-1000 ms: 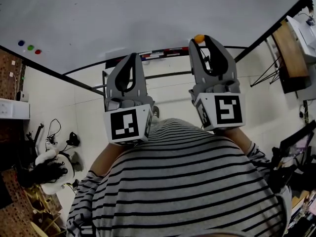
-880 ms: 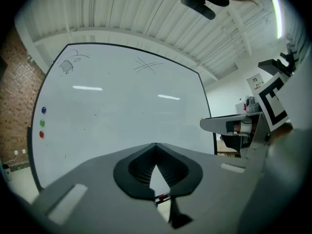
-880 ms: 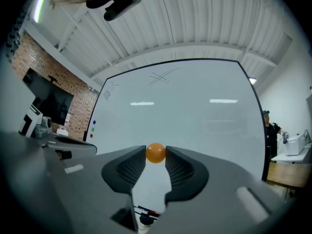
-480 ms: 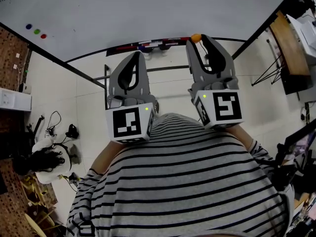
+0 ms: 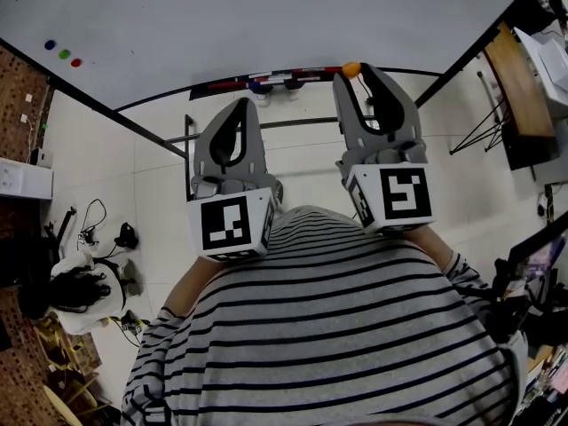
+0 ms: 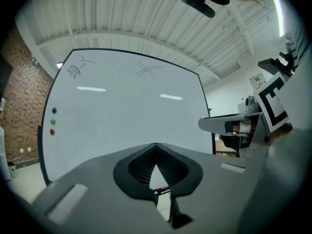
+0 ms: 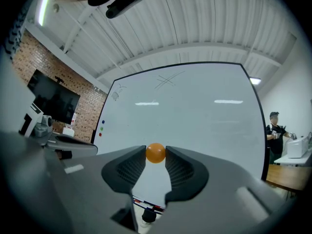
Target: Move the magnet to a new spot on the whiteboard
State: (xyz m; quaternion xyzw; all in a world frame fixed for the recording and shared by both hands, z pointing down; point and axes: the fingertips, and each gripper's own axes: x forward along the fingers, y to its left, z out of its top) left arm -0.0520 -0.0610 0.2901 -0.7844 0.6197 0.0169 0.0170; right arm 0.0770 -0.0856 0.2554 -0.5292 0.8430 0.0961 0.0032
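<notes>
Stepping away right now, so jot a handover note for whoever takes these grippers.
Right hand-held gripper: shut on the orange magnet, held in front of the whiteboard, apparently off its surface.
Left hand-held gripper: shut, empty.
Done: magnet is gripped.
Left: press it onto a fresh spot on the board, away from the blue, green and red magnets at its left edge, then open the jaws.

open whiteboard (image 5: 266,16) ahead, three magnets (image 5: 64,54) at left edge, marker tray (image 5: 266,83) below

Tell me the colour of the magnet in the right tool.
Orange; the magnet shows best in the right gripper view.
</notes>
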